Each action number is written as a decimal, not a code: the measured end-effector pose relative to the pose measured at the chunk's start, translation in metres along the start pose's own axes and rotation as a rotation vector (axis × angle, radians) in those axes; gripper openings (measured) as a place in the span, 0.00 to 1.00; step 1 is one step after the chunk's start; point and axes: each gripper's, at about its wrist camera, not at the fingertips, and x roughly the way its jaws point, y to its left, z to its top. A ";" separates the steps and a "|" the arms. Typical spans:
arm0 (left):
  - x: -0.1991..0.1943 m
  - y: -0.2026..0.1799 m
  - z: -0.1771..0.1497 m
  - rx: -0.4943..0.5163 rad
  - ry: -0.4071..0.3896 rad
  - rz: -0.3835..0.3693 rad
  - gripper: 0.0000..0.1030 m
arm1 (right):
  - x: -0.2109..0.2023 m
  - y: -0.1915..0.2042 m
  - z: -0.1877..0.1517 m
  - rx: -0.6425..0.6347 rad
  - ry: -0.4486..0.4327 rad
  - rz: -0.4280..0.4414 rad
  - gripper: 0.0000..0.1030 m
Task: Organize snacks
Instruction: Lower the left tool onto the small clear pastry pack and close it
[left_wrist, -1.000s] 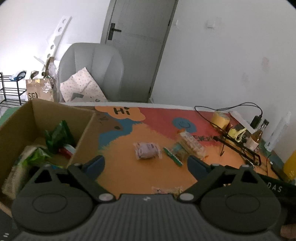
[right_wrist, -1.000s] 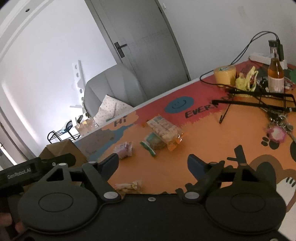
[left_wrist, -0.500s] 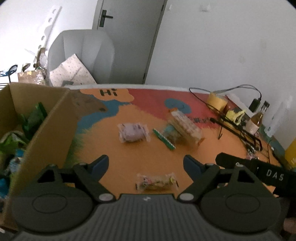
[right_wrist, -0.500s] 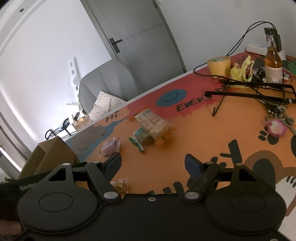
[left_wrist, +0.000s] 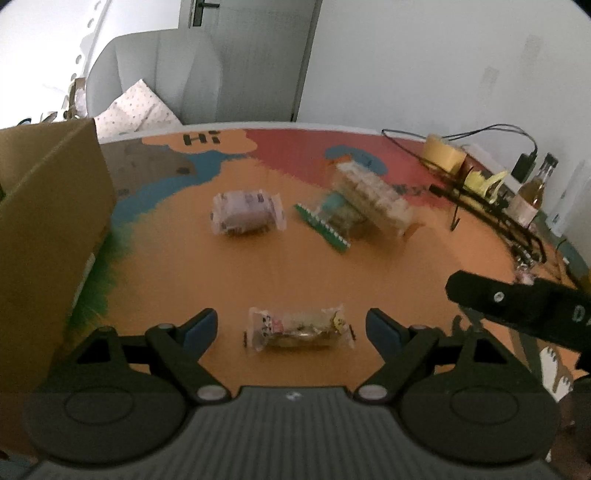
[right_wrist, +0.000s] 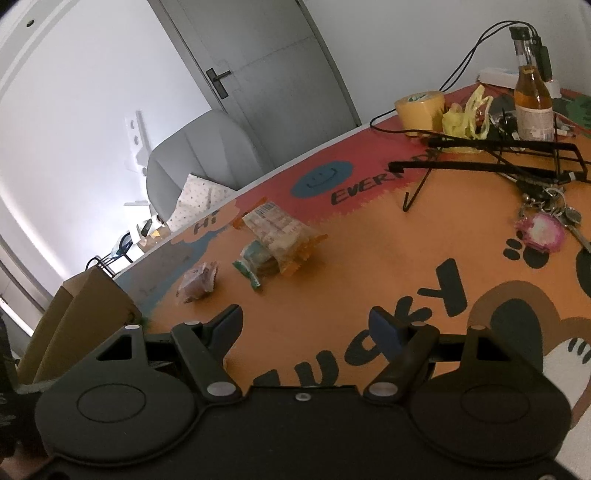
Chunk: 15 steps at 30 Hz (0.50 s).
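Since a second ago the left gripper (left_wrist: 291, 325) has dropped toward the table mat (left_wrist: 221, 280): the small clear snack packet (left_wrist: 300, 328), then only a sliver at the lower edge of the left wrist view, now lies flat between its spread jaws, untouched by either blue pad. The cardboard box (left_wrist: 48, 236), whose inside with green wrappers showed before, now presents only its outer wall to the gripper's left. The right gripper (right_wrist: 306, 325) has also sunk a little; its jaws stand apart with nothing between them, over the black lettering on the mat.

Ahead of the left gripper lie a pale purple-printed packet (left_wrist: 245, 214) and, further right, a green-edged packet (left_wrist: 328, 219) partly under a long cracker pack (left_wrist: 373, 197). Beyond the right gripper, to its right, are a black wire stand (right_wrist: 491, 155), a key bunch with a pink fob (right_wrist: 543, 229), a yellow tape roll (right_wrist: 419, 107) and an amber bottle (right_wrist: 532, 99). Past the table stand a grey chair (left_wrist: 159, 74) and a grey door (right_wrist: 266, 66)
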 end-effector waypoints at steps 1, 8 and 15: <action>0.002 -0.001 -0.001 0.000 0.003 0.004 0.84 | 0.000 0.000 0.000 -0.001 0.001 0.001 0.74; 0.004 0.002 0.004 0.006 -0.011 0.015 0.48 | 0.008 -0.002 0.003 -0.011 0.002 0.008 0.74; -0.002 0.010 0.011 -0.009 -0.049 0.012 0.47 | 0.017 0.003 0.009 -0.020 -0.004 0.025 0.78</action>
